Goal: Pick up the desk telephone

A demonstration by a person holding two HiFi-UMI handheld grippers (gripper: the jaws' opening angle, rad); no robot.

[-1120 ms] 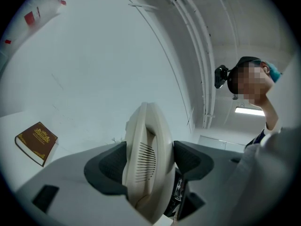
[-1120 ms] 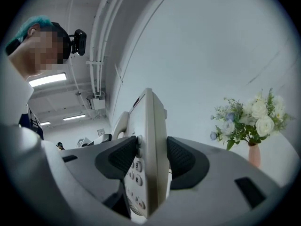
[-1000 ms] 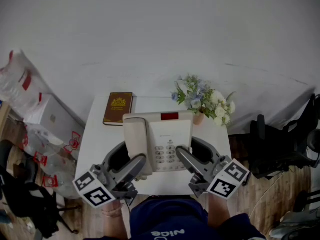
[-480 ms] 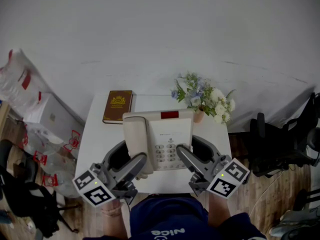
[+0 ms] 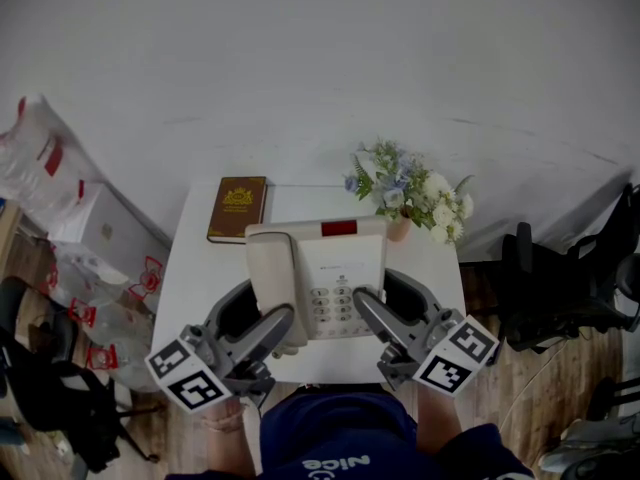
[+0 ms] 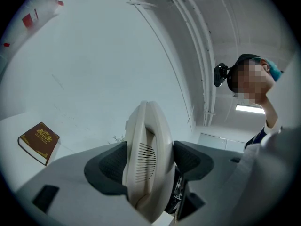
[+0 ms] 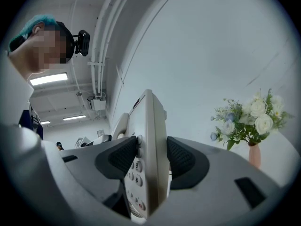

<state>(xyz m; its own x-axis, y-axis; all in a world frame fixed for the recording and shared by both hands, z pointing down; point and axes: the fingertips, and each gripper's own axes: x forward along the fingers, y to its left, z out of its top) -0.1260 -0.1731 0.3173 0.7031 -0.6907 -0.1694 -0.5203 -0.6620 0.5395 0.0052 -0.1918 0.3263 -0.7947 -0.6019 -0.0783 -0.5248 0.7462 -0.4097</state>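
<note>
The cream desk telephone is over the front half of the small white table, gripped from both sides. My left gripper is shut on its handset side; in the left gripper view the handset fills the gap between the dark pads. My right gripper is shut on the keypad side, and the right gripper view has the phone body clamped edge-on between the pads. Whether the phone's underside touches the table is hidden.
A brown book lies at the table's back left, and a vase of flowers stands at its back right. Plastic bags and a box sit on the floor to the left, and a black chair is to the right.
</note>
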